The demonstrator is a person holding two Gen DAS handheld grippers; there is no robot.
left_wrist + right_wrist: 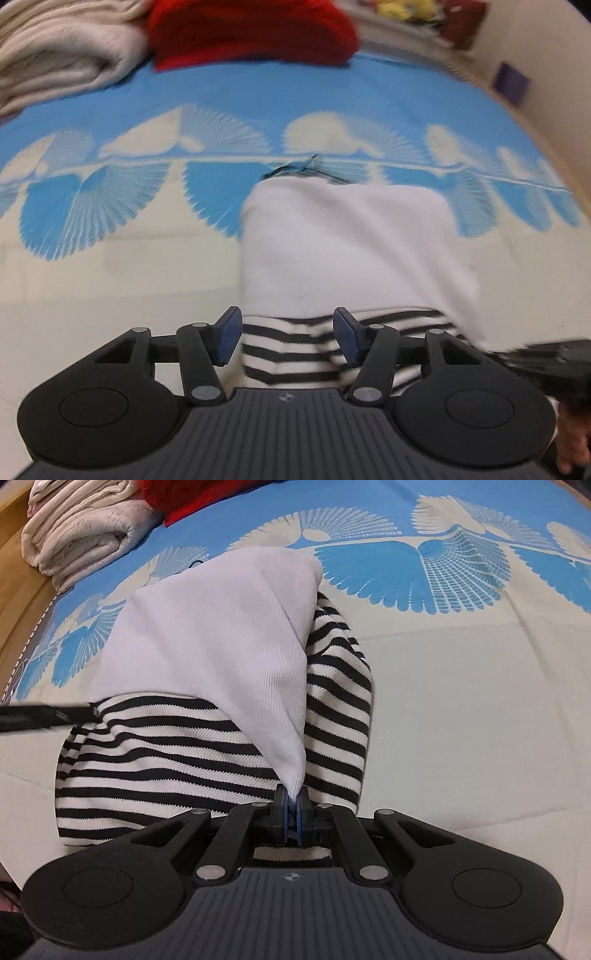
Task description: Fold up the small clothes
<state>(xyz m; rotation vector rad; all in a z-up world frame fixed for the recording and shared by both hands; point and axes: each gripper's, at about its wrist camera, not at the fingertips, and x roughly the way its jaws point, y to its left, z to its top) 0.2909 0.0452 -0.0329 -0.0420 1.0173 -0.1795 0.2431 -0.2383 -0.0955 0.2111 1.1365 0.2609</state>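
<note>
Both wrist cams sit low & close over the bedspread (110, 92), sharing the striped garment (184, 757).

Garment (207, 672) on bedspread (461, 701); folded blanket (77, 535) behind.

The left gripper (288, 338) is seen with its blue-padded fingers (229, 338) spread apart over the striped part of a small garment (347, 251) — white above, black-and-white bands nearest the camera. The cloth is laid on a bedspread (110, 280) patterned in blue and cream fans. At the far edge a red fabric (251, 33) is placed beside a folded cream blanket (62, 59). A dark blurred object is glimpsed at the right margin — its nature cannot be told.
</note>
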